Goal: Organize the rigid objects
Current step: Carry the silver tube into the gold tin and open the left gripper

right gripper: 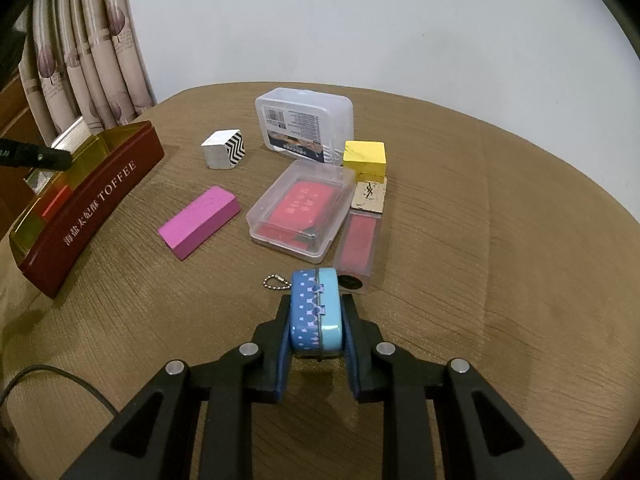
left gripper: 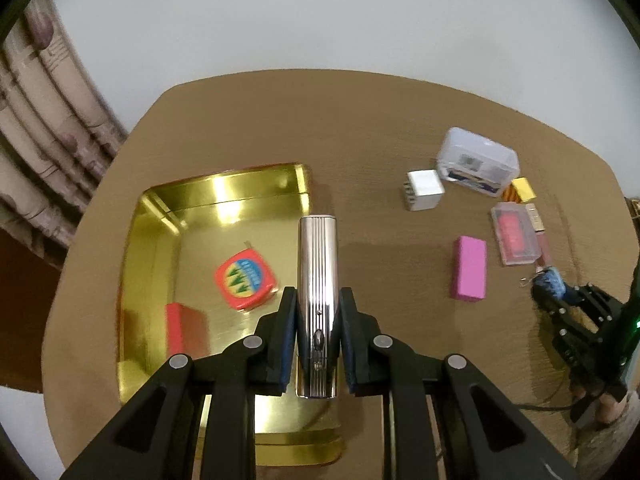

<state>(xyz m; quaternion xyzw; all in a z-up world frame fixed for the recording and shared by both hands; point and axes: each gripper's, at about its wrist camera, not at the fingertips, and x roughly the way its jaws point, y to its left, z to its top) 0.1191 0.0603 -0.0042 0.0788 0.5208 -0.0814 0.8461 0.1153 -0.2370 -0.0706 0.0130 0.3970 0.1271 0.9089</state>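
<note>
Left: gold toffee tin (left gripper: 138, 248), open, holds a round tape measure (left gripper: 245, 280) and a red block (left gripper: 185, 330). Left tool (left gripper: 317, 312) pinches a ribbed silver case (left gripper: 317, 280), long axis running forward along the fingers, hanging over the tin's right rim; the drop spot looks to be just left and below. Mid-bench: pink block (right gripper: 200, 221), zigzag cube (right gripper: 224, 149), clear boxes (right gripper: 304, 122), yellow block (right gripper: 365, 157). Right tool (right gripper: 316, 322) clamps a small blue keychain tin (right gripper: 317, 312), well right of the toffee tin, so the left hand is nearer. Brown woven bench (right gripper: 500, 260), white wall, curtain at left.
</note>
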